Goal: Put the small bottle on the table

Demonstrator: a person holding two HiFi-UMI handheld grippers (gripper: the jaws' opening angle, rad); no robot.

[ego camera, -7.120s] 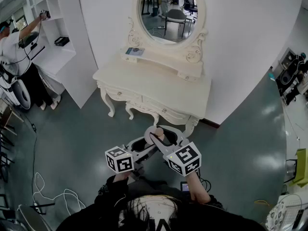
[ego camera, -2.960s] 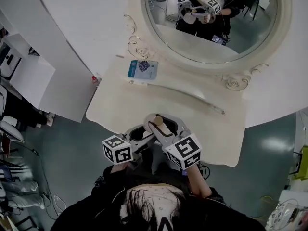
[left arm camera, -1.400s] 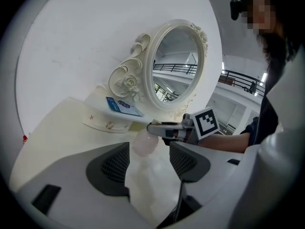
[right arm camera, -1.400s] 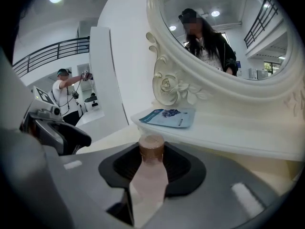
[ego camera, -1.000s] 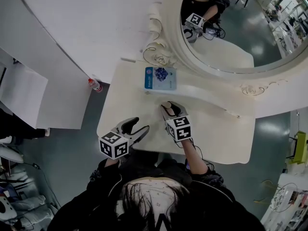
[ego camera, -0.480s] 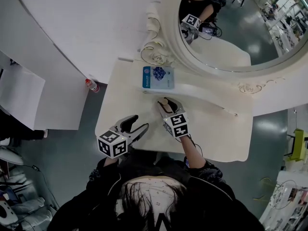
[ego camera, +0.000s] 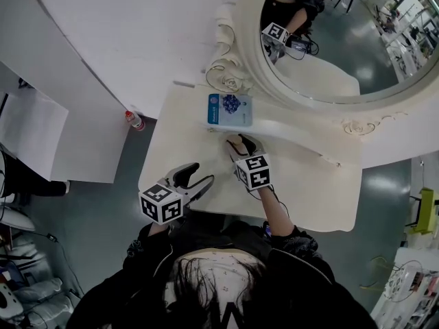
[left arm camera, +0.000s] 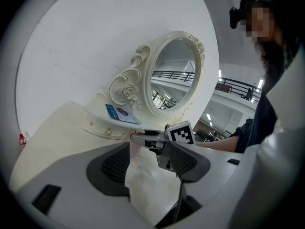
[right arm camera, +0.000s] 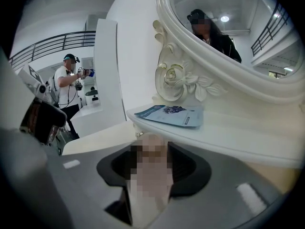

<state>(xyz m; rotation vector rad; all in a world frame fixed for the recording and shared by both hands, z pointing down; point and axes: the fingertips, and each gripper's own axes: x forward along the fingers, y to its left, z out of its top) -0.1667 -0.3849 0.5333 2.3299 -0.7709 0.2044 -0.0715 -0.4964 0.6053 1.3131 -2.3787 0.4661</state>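
Cream tabletop (ego camera: 309, 190) fills the middle of your head view, with the big oval mirror (ego camera: 329, 40) curving across the upper right. Your right gripper (ego camera: 241, 144) is out over the tabletop just below the raised ledge (ego camera: 288, 132), right in the centre of the frame. Its fingers are opening now, and the small bottle (ego camera: 236, 142) stands upright between them. Look along that gripper (right arm camera: 151, 163) in its own view: the bottle (right arm camera: 151, 175) sits in the lower middle, dark pads flanking it on either side. It looks free of them, though whether a pad brushes it, I can't say. The bottle's base is down by the tabletop, just in front of the ledge.

Up on that ledge lies a flat blue packet (ego camera: 230, 110), just above the bottle in the head view and in the centre of the right gripper view (right arm camera: 171, 114).

Your left gripper (ego camera: 199, 173) hovers lower left of centre, near the tabletop's front edge and well apart from the bottle. Its fingers are spread, and in its own view (left arm camera: 143, 161) only pale tabletop shows in the gap. Beyond them you can see the right gripper's marker cube (left arm camera: 181, 132).

Off the tabletop's left edge, a red-capped bottle (ego camera: 134, 120) lies on the grey floor. A person (right arm camera: 69, 89) stands far off at the left of the right gripper view.
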